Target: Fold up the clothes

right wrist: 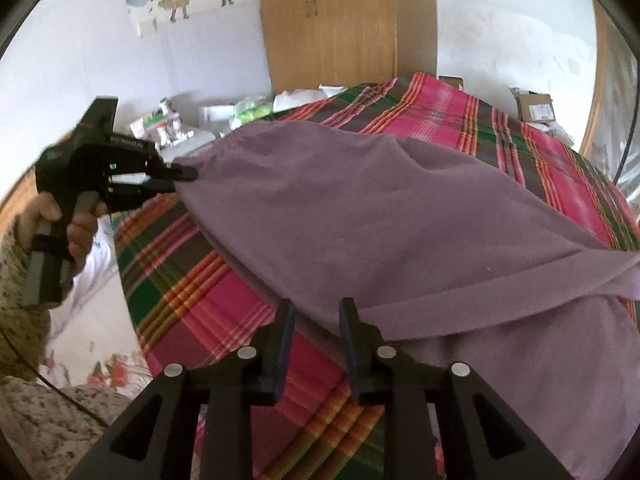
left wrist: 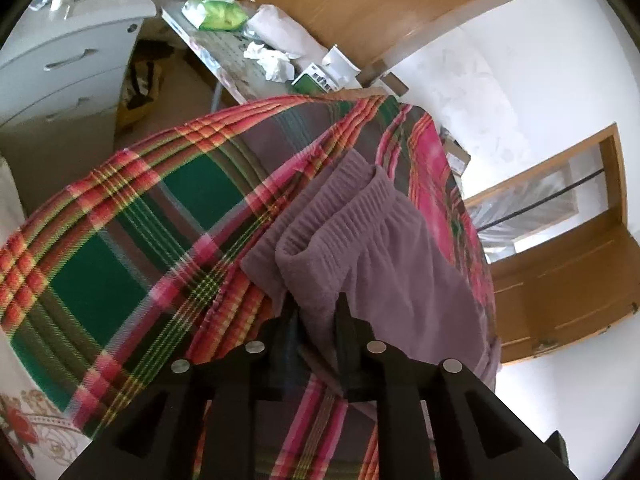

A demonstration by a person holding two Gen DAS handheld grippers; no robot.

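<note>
Purple trousers (right wrist: 400, 216), soft and with a ribbed elastic waistband (left wrist: 352, 204), lie over a bed covered by a plaid blanket (left wrist: 120, 240) of red, green and pink. In the right wrist view the garment fills the middle and right of the frame, and one corner is lifted toward the middle left.

That corner is pinched by the left gripper (right wrist: 184, 173); its fingers are clenched on the cloth, and a hand (right wrist: 80, 232) holds the handle at the left edge. In the left wrist view the same fabric goes between the two black fingers at the lower centre, and the waistband stands up just above them. I judge the corner is held high so that the cloth hangs free and can be carried over to make a fold.

The right gripper (right wrist: 316, 312), at the lower centre of its own view, stands released, with a clear gap between the fingers and the blanket visible through it. The trouser edge passes just beside the right finger. Probably it waits there to take this edge, so both ends go together.

A cluttered side table (left wrist: 224, 60) is at the upper centre of the left view, well apart from the garment.
</note>
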